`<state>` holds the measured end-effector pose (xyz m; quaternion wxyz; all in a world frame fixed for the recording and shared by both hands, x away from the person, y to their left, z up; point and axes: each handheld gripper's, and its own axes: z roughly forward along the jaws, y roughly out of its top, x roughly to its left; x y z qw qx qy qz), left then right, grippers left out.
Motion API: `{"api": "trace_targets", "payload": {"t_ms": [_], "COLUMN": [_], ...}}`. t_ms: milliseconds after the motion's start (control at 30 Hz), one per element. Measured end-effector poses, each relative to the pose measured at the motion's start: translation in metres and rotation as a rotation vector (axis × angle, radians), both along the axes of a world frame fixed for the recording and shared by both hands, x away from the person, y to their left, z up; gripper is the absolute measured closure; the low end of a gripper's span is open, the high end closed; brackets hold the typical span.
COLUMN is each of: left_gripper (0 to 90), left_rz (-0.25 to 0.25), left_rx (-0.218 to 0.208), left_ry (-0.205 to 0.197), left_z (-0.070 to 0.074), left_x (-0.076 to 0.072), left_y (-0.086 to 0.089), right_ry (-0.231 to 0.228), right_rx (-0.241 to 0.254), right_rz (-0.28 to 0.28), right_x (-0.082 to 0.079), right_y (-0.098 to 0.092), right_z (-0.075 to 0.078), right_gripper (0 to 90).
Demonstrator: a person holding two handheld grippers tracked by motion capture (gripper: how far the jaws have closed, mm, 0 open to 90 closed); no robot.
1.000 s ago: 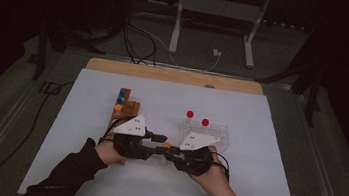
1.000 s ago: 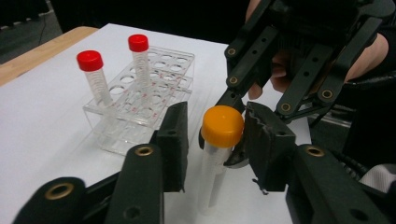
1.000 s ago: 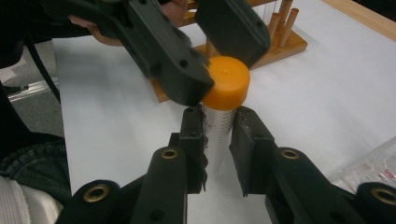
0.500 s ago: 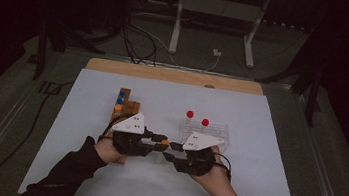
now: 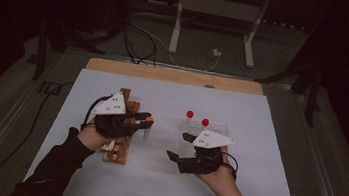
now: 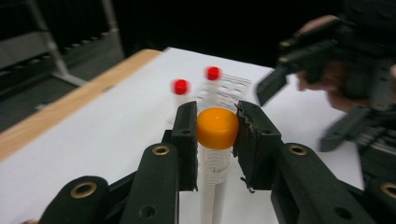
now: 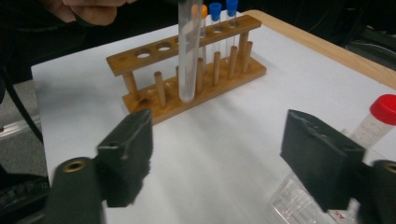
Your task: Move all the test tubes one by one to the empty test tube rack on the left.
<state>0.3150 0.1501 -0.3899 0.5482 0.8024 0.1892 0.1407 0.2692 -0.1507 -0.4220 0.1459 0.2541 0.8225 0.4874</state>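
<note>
The step in hand looks like carrying an orange-capped tube (image 6: 215, 154) to the wooden rack (image 5: 120, 144): the left tongs (image 6: 216, 133) are clamped on the tube just at its cap, and it hangs upright above the desk (image 5: 260, 118), close in front of the rack and not yet in a hole. The right tongs (image 5: 179, 146) have just been opening and now stand wide with nothing between them, low over the desk beside the clear plastic rack (image 5: 219, 129) where two red-capped tubes (image 5: 190, 115) stand. Next, I judge, the left hand must line the tube's round bottom up over a free hole in the wooden rack's top bar and lower it straight, keeping it vertical so it does not catch the pegs or the blue-capped tubes (image 7: 215, 11) at the far end. The desk is covered in pale white sheet with a wooden edge at the back; beyond it the room is dark, with cables (image 5: 139, 38) on the floor and a metal stand (image 5: 218, 12).
</note>
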Motion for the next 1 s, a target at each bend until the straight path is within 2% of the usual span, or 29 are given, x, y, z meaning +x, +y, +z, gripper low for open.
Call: {"api": "trace_targets", "payload": {"t_ms": [167, 267, 333, 567, 1000], "left_gripper": [71.6, 71.6, 71.6, 71.6, 71.6], "left_rz": [0.083, 0.13, 0.149, 0.216, 0.295], "left_rx": [-0.029, -0.028, -0.027, -0.024, -0.017], "left_ry": [-0.014, -0.024, -0.028, -0.043, -0.031], "left_z": [0.007, 0.008, 0.008, 0.008, -0.003], "left_x": [0.005, 0.006, 0.007, 0.008, 0.012], "left_y": [0.021, 0.031, 0.036, 0.051, 0.071], "right_ry": [0.005, 0.012, 0.013, 0.009, -0.002], "right_rx": [0.02, 0.027, 0.034, 0.044, 0.035], "right_rz": [-0.018, 0.0, 0.019, 0.02, 0.026], "right_x": [0.001, 0.001, 0.001, 0.0, -0.002], "right_y": [-0.001, -0.002, -0.002, -0.004, -0.003], "right_z": [0.001, 0.001, 0.001, 0.002, 0.003], "right_gripper": [5.5, 0.5, 0.0, 0.0, 0.0]}}
